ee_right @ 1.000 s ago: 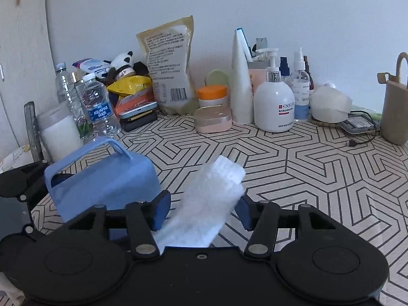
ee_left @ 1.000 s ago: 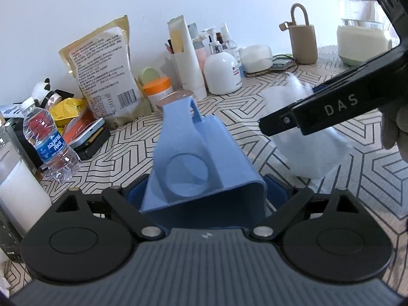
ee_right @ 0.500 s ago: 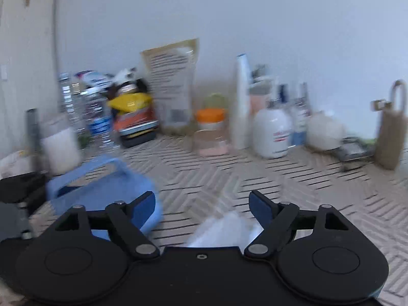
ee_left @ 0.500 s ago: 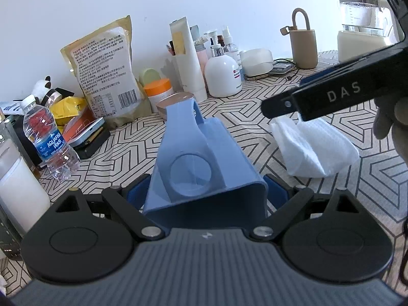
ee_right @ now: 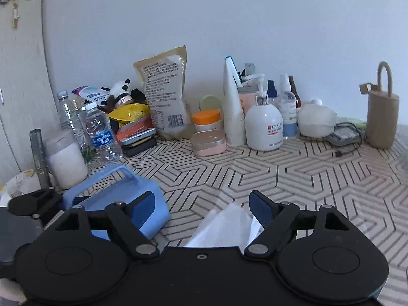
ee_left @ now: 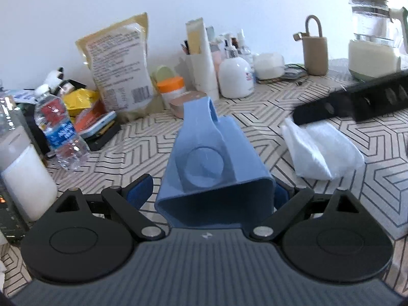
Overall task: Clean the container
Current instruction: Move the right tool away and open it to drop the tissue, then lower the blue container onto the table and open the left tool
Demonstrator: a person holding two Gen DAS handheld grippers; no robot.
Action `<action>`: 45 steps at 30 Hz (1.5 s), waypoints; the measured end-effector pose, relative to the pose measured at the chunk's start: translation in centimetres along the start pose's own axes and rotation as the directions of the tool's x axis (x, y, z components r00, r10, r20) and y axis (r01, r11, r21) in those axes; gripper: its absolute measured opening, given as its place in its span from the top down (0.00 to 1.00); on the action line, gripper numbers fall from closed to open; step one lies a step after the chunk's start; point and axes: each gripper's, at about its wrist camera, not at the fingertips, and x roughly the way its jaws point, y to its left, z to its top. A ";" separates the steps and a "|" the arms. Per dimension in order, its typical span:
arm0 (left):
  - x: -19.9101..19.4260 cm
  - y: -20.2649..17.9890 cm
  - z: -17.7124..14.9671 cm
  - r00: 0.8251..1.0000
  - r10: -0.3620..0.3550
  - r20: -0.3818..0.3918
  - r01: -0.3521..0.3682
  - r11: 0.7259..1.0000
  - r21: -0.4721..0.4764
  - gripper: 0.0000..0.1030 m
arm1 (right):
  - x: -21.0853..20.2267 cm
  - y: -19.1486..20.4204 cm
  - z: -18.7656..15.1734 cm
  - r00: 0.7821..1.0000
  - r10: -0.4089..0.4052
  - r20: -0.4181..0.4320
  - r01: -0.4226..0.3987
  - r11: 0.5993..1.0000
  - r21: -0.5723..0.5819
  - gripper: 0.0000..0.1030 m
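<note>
Jaws on my left gripper [ee_left: 213, 191] are parted around the blue container [ee_left: 216, 163]: the left pad stands clear of its wall, while the right one sits close against it, contact unclear. The container lies on its side on the patterned bench [ee_right: 280, 176], handle pointing away. My right gripper [ee_right: 202, 207] has its jaws spread wide, released, with the white tissue [ee_right: 224, 227] lying loose on the bench between them, just right of the container.
</note>
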 end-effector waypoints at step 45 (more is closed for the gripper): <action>-2.2 0.3 -2.9 0.974 -0.125 -0.188 0.090 0.978 -0.188 0.00 | -2.4 1.4 -4.4 0.954 -0.119 -0.274 0.094 0.990 -0.102 0.11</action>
